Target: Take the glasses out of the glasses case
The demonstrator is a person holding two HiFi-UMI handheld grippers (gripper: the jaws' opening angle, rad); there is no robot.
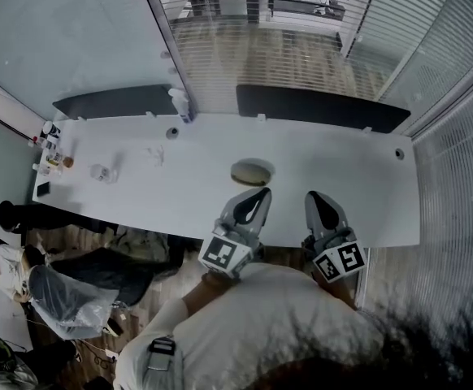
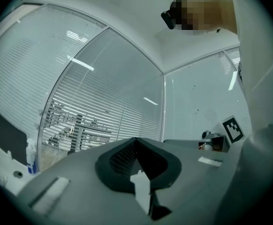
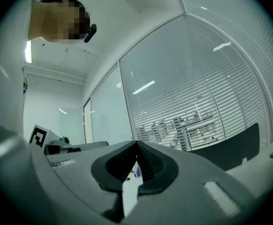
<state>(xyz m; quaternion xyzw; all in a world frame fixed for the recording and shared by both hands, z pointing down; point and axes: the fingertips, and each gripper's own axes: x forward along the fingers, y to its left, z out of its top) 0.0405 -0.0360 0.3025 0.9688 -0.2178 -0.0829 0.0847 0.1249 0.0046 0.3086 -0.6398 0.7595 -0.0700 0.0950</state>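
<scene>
An oval, pale glasses case lies closed on the white table, a little beyond the two grippers. My left gripper is shut and empty, its tip just short of the case's near edge. To its right, my right gripper is also shut with nothing in it, over the table's near edge. In the left gripper view the jaws meet at their tips and point at the blinds; the right gripper view shows its jaws closed the same way. The case does not show in either gripper view.
At the table's left end stand small bottles, a crumpled clear wrapper and a spray bottle. Two dark chair backs line the far side. A person sits low left beside a plastic-covered bundle. Glass walls with blinds close the back.
</scene>
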